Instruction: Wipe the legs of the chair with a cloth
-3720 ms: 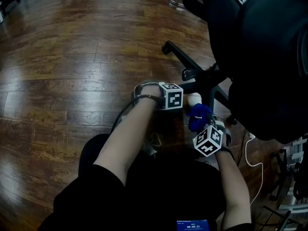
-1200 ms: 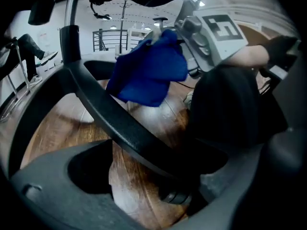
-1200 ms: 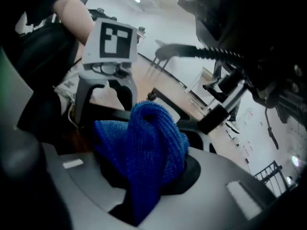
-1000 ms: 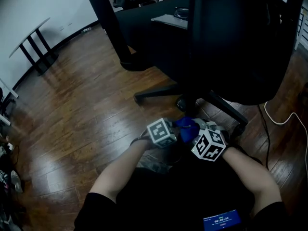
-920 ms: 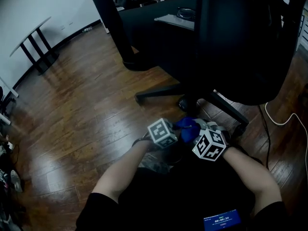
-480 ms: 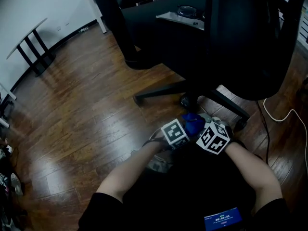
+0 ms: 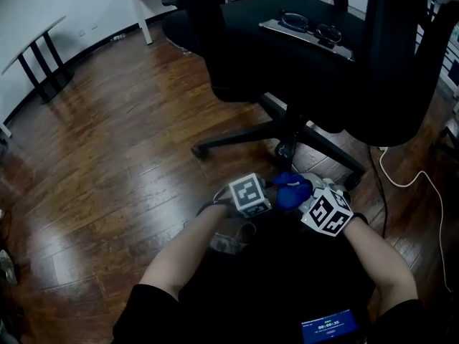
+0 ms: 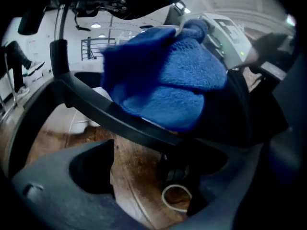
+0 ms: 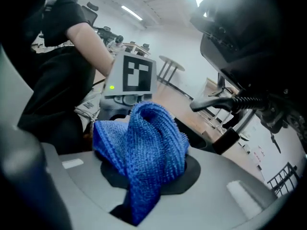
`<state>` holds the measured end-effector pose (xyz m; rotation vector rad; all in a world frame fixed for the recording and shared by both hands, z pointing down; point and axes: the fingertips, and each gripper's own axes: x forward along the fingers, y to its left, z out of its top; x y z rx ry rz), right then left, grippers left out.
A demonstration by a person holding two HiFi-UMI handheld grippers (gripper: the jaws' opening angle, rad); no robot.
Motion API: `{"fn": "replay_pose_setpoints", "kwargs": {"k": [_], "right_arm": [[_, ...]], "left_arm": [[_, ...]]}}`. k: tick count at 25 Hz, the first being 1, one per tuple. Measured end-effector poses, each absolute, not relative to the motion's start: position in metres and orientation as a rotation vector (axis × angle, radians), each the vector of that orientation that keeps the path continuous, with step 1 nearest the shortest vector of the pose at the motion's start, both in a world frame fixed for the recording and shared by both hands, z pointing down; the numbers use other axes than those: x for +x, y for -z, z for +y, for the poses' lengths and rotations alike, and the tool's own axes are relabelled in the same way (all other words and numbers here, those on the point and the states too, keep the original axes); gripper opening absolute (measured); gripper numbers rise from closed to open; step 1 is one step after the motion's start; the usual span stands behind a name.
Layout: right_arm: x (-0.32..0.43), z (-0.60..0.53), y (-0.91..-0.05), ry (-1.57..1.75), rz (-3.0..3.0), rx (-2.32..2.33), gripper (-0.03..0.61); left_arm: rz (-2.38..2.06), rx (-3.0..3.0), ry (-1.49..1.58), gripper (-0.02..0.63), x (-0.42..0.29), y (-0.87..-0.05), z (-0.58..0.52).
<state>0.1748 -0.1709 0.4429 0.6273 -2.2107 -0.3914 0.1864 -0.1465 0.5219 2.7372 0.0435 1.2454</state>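
The black office chair's base (image 7: pixel 288 131) spreads its legs over the wood floor just ahead of my hands. A blue cloth (image 7: pixel 290 193) is bunched low between the two marker cubes, near the base. My right gripper (image 7: pixel 310 194) is shut on the cloth (image 9: pixel 144 143), which fills its jaws (image 9: pixel 144 176). In the left gripper view the cloth (image 8: pixel 163 75) lies over a black chair leg (image 8: pixel 105 111) that crosses the frame. My left gripper (image 8: pixel 158 181) is open below that leg, with only floor and a caster (image 8: pixel 175 166) between its jaws; in the head view the left gripper (image 7: pixel 267 192) sits beside the cloth.
A pair of glasses (image 7: pixel 308 26) lies on the chair seat (image 7: pixel 258 41). A white cable (image 7: pixel 401 181) trails over the floor at the right. A small table with black legs (image 7: pixel 32 56) stands far left. My knees and a phone screen (image 7: pixel 328 328) fill the bottom.
The view has swung, so the chair seat now shows from above. Both grippers, apart 3.7 s ago, now stay side by side at the base with the cloth, drifting slightly right.
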Motion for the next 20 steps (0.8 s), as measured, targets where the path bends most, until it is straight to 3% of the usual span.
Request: {"fn": "replay_pose_setpoints", "kwargs": {"k": [9, 20], "right_arm": [[0.148, -0.165, -0.491, 0.493, -2.079, 0.526, 0.089], [0.168, -0.326, -0.452, 0.599, -1.991, 0.907, 0.087]], "left_arm": [[0.037, 2.413, -1.898, 0.503, 0.073, -0.599, -0.149], [0.239, 2.511, -1.825, 0.502, 0.112, -0.617, -0.148]]}}
